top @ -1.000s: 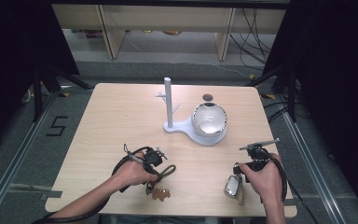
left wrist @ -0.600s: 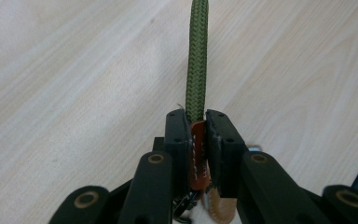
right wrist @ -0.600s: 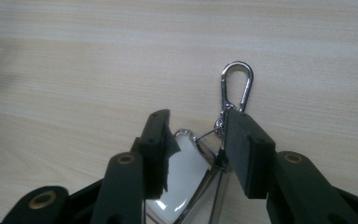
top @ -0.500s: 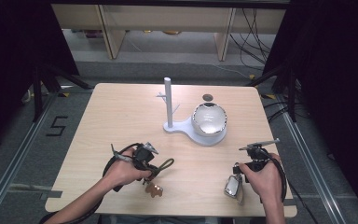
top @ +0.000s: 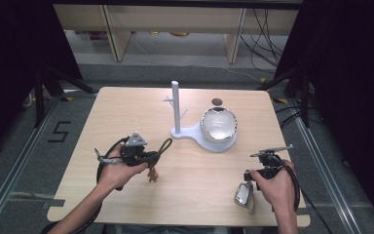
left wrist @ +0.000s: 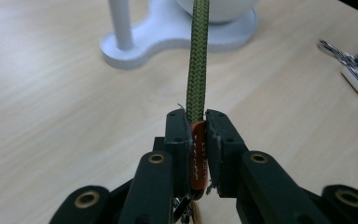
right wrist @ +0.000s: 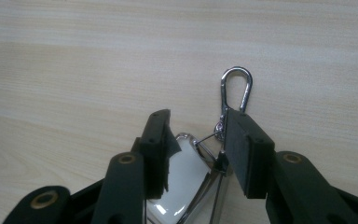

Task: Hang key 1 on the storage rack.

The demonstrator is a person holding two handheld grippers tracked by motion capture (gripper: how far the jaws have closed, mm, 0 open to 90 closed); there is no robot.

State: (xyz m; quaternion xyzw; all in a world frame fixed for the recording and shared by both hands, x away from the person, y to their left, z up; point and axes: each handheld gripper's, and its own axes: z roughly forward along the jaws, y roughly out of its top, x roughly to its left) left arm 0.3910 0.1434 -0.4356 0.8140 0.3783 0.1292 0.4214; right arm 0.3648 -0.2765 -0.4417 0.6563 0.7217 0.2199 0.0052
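Note:
My left gripper (left wrist: 196, 123) is shut on an orange-brown leather tab (left wrist: 197, 158), from which a green braided cord (left wrist: 197, 56) rises. In the high view the left gripper (top: 152, 158) is held above the table's left front part; the green cord (top: 166, 145) loops up from it and a brown leather piece (top: 152, 174) hangs below. My right gripper (right wrist: 198, 126) stands open over a white key fob (right wrist: 182, 182), whose silver clasp (right wrist: 235, 88) lies on the wood. Near the front right edge, the right gripper (top: 253, 181) points down at the fob (top: 243, 195).
A white stand (top: 195, 134) with an upright post (top: 175, 105) and a shiny bowl (top: 219, 124) sits at the table's middle back. A small dark disc (top: 217, 101) lies behind it. The stand's base (left wrist: 163, 39) lies ahead of the left jaws.
My left gripper has risen and moved left, away from the front edge, lifting the leather piece and cord off the table. The right hand and fob have stayed put.

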